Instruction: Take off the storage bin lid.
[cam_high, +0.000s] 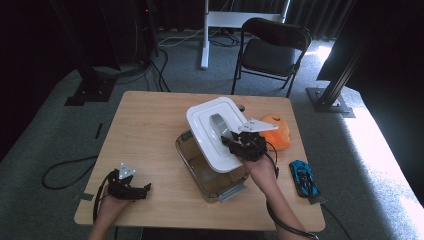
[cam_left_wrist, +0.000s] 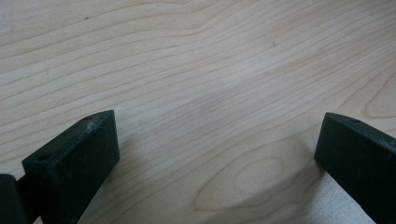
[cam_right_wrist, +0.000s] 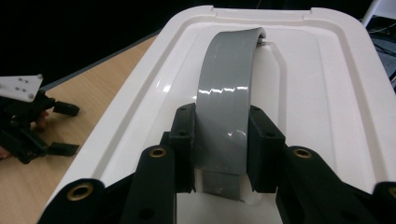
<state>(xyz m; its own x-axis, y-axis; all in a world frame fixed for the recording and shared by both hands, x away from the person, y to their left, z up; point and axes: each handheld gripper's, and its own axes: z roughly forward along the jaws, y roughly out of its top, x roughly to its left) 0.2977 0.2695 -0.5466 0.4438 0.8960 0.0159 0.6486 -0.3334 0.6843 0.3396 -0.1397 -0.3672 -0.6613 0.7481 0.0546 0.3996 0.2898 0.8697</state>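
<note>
Right tongs (cam_right_wrist: 219, 154) tilted up — clamping handle (cam_right_wrist: 226, 93).

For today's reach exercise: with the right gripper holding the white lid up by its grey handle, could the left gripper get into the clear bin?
Probably yes. The left gripper rests open on bare table, and the lid is tilted off the bin, leaving its near end uncovered.

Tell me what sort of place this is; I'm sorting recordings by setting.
Probably a lab or studio set up for recording: a wooden table on grey carpet, black metal stands with cables around it, and a folding chair against dark curtains.
</note>
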